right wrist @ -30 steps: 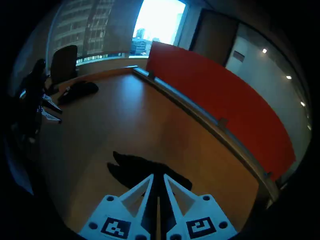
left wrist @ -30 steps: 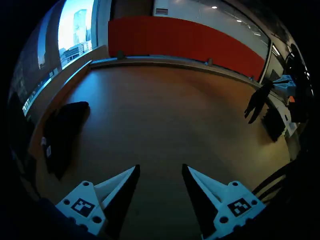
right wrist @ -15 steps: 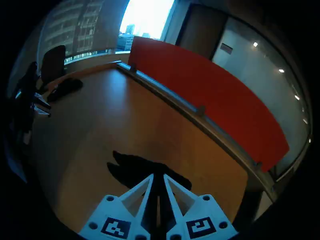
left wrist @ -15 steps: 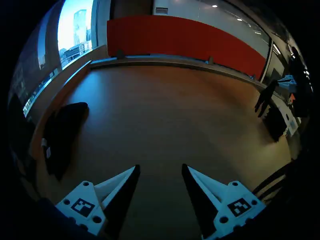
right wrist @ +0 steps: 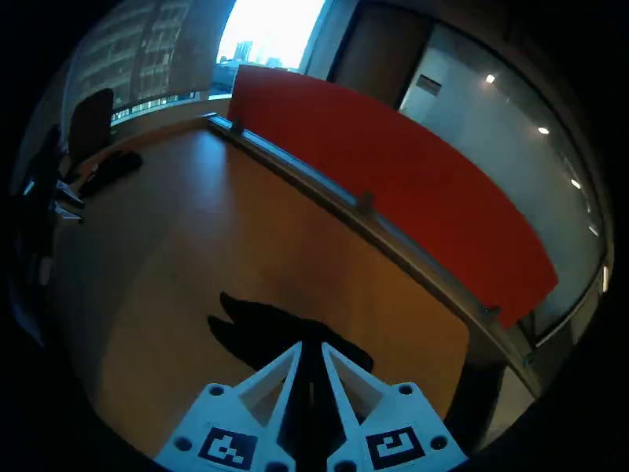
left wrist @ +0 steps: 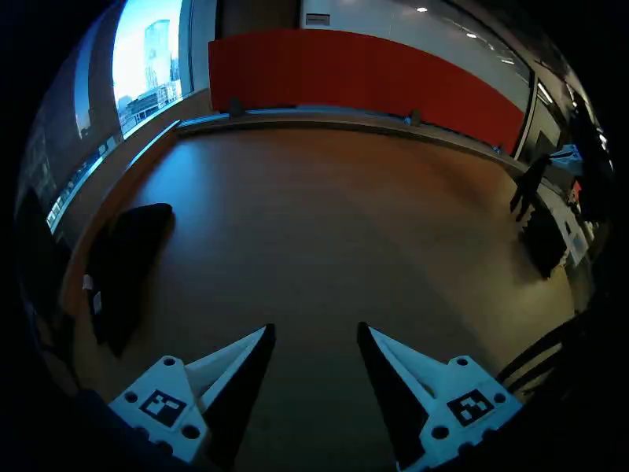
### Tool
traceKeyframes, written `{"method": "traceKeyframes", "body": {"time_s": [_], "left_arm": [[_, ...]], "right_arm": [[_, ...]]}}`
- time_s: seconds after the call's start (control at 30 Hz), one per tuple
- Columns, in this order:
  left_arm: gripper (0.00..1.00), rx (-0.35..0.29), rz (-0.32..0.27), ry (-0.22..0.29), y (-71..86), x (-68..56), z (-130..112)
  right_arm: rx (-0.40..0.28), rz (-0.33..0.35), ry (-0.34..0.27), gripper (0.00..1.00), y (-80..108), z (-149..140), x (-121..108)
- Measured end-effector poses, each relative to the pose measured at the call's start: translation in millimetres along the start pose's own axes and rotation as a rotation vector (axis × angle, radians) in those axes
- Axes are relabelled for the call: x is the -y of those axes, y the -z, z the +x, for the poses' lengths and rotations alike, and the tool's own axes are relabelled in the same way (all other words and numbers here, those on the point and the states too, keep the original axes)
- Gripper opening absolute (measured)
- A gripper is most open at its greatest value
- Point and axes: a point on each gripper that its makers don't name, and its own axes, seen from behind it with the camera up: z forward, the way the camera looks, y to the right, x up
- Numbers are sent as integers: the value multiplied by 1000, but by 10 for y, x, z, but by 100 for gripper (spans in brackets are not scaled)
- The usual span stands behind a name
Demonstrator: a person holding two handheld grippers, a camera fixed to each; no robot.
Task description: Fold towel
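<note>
Towel (right wrist: 263, 334), dark and limp, hangs above the wooden table (right wrist: 196, 236), pinched between the near-closed fingers of the right gripper (right wrist: 311, 346). Over that table the left gripper (left wrist: 315, 326) gapes wide, holding nothing. A dark bundle (left wrist: 126, 252) lies at the table's edge.

Near end of the towel (right wrist: 263, 334) — hidden behind the fingers (right wrist: 270, 387).

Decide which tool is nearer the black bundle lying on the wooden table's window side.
Left. The left tool hovers open beside the black bundle; the right tool, gripping a dark cloth, is far across the table.
</note>
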Motion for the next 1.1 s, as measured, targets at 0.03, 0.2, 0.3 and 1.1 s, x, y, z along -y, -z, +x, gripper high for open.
{"method": "traceKeyframes", "body": {"time_s": [0.03, 0.2, 0.3, 1.1], "left_arm": [[77, 0, 1, -1, 0, -2, 1], [77, 2, 4, -3, -3, -16, 16], [77, 3, 5, -5, -10, -31, 32], [77, 2, 3, -34, -38, -167, 120]], "right_arm": [[3, -3, 0, 6, 6, -15, -37], [21, -23, -3, 6, 45, -101, -235], [29, -34, -7, 6, 69, -153, -344], [84, -100, -41, 6, 277, -567, -904]]}}
